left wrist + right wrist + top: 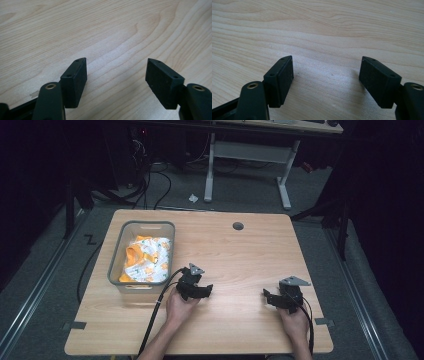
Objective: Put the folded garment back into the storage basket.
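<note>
Both tongs are resting low over the bare desk (240, 255), and neither one holds anything. The left tongs (206, 291) have their jaws apart, with just wood between them in the left gripper view. The right tongs (266, 296) are apart too, and the right gripper view shows the same thing (plain wood, nothing to grab).

The cloth (146, 259) is a white and orange bundle. It lies inside the grey bin (116, 254) at the left side of the desk, near the left tongs but not touching them.

I think this is a waiting step, either before a pick or just after putting the cloth in the bin; I cannot tell which. If the cloth must come out, the left tongs would need to lift, go over the bin's rim, dip down and pinch a fold.

Both hands sit near the front edge, well apart from each other. The forearms come in from the bottom, and each tongs points toward the middle of the desk.
</note>
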Demonstrator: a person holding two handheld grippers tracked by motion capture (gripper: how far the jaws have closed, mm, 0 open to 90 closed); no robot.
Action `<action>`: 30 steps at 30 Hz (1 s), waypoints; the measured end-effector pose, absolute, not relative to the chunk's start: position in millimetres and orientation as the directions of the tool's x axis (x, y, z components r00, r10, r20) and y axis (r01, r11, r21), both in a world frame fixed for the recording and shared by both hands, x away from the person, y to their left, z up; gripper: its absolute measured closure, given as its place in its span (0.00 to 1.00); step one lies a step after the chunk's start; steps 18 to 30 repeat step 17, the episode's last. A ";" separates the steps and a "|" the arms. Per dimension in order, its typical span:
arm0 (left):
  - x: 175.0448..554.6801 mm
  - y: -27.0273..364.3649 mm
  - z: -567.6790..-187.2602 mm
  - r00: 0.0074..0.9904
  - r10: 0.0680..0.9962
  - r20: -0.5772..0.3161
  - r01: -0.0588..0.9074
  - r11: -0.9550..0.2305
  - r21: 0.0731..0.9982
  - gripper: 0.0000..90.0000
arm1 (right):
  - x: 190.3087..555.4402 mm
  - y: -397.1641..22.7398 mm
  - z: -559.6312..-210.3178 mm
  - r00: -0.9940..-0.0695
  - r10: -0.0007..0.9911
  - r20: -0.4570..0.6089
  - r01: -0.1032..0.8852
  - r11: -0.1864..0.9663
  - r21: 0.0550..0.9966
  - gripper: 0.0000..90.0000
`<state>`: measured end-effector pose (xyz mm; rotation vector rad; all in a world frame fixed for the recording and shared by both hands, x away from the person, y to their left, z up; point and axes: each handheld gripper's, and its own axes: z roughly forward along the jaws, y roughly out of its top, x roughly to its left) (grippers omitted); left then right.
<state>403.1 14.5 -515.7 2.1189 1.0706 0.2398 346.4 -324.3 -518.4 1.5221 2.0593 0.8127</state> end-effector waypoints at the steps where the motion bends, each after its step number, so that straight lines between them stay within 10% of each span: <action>1: 402.9 14.2 -518.7 0.633 0.761 -0.141 0.619 -0.388 0.683 0.38 | 346.4 -324.3 -518.4 -0.289 0.957 -0.011 0.692 0.217 0.689 0.31; 30: 394.2 10.0 -525.9 0.633 0.773 -0.049 0.556 -0.409 0.724 0.33 | 346.3 -324.3 -518.5 -0.289 0.957 -0.011 0.691 0.217 0.689 0.31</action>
